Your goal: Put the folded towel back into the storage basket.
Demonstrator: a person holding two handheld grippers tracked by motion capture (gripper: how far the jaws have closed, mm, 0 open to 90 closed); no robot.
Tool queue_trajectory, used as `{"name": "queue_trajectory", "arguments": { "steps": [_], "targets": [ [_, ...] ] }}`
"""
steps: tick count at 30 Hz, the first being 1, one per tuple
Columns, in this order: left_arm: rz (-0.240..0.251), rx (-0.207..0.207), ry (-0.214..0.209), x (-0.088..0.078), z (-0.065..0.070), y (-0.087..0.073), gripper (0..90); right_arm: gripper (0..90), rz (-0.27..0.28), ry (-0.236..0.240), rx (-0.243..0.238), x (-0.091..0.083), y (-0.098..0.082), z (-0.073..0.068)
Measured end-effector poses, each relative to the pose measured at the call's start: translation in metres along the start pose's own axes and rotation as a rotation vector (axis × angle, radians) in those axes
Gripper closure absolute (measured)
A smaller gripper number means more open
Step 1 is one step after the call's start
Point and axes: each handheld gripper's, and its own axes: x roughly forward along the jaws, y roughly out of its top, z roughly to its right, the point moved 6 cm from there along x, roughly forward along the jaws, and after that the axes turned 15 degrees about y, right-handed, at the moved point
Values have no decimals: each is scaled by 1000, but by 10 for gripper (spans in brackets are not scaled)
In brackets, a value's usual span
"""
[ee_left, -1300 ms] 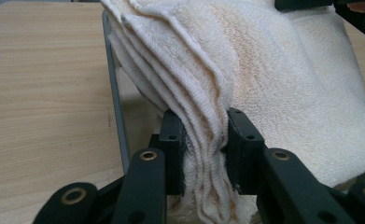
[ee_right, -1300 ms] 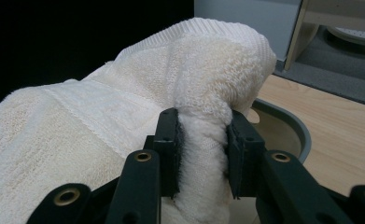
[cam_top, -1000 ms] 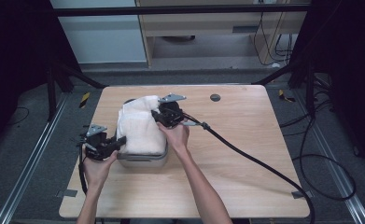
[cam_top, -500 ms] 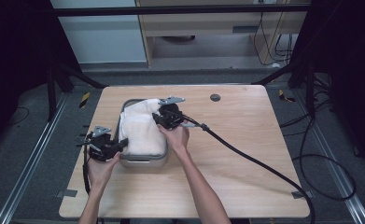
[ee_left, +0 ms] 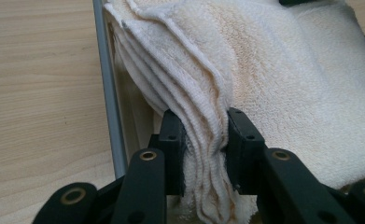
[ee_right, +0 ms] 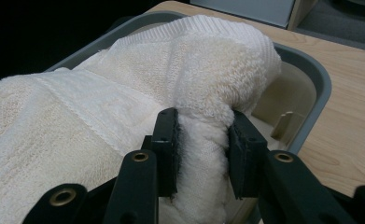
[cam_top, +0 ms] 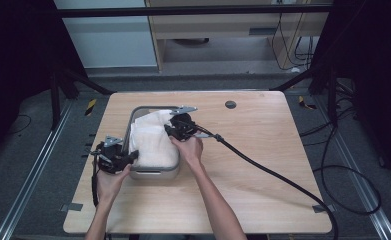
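Wooden table carries a grey tub, and a folded cream towel lies mostly inside it, bulging over the rim between the two claws. Left gripper is clamped on the towel's layered edge; right gripper pinches a thick fold at the far corner. Judging by this, the placing is nearly done: release and tucking remain.

A lab or test room, by the look of it: a bare wooden counter stands alone on grey carpet, metal floor rails run past its left and right edges, black frame struts rise beyond its far corners, loose cables coil right, and yellow-black tape marks the floor.
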Motion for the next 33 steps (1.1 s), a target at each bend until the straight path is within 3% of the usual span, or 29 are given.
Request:
{"name": "queue_trajectory", "arguments": {
  "steps": [9, 12, 17, 25, 33],
  "targets": [
    [-19, -13, 28, 4, -4, -2, 598, 604, -23, -15, -24, 2, -4, 1],
    [10, -25, 19, 0, -5, 2, 584, 553, -38, -31, -47, 2, -6, 2],
    [61, -35, 8, -12, -3, 10, 584, 475, -11, -41, -83, -5, 0, 1],
    [127, -36, -18, -28, -1, 19, 558, 358, 57, -43, -94, -35, 16, -1],
    [216, -17, -65, -45, 15, 27, 489, 230, 100, -32, -90, -86, 23, 2]
  ]
}}
